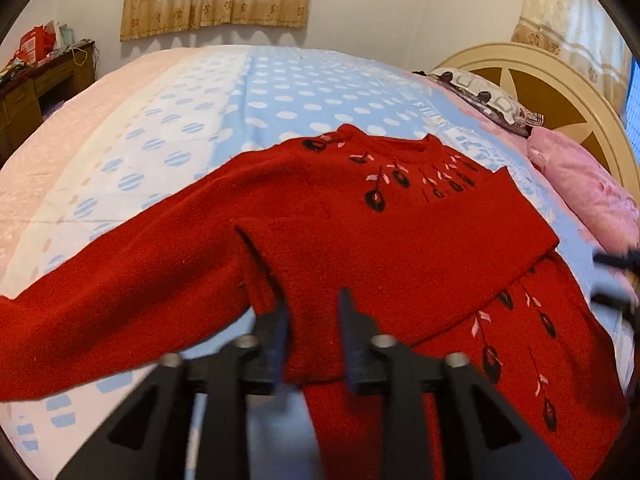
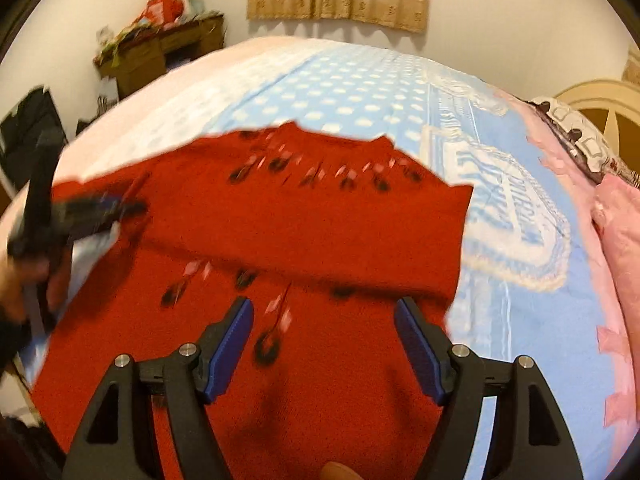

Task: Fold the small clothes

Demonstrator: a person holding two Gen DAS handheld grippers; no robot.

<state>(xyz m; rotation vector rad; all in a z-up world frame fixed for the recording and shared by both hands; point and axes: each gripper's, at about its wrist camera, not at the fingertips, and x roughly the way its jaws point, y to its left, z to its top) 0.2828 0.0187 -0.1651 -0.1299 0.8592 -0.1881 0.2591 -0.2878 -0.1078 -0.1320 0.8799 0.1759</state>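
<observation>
A red knit sweater with black and pink leaf embroidery lies on the bed; it also shows in the right wrist view. Its right sleeve is folded across the body, and its left sleeve stretches out to the left. My left gripper is shut on a fold of the sweater near the left underarm, with red cloth pinched between the fingers. My right gripper is open and empty, hovering just above the lower body of the sweater. The left gripper shows blurred at the left of the right wrist view.
The bed has a blue dotted sheet over a pale pink cover. A pink pillow and a patterned pillow lie by the cream headboard at right. A cluttered wooden desk stands at far left.
</observation>
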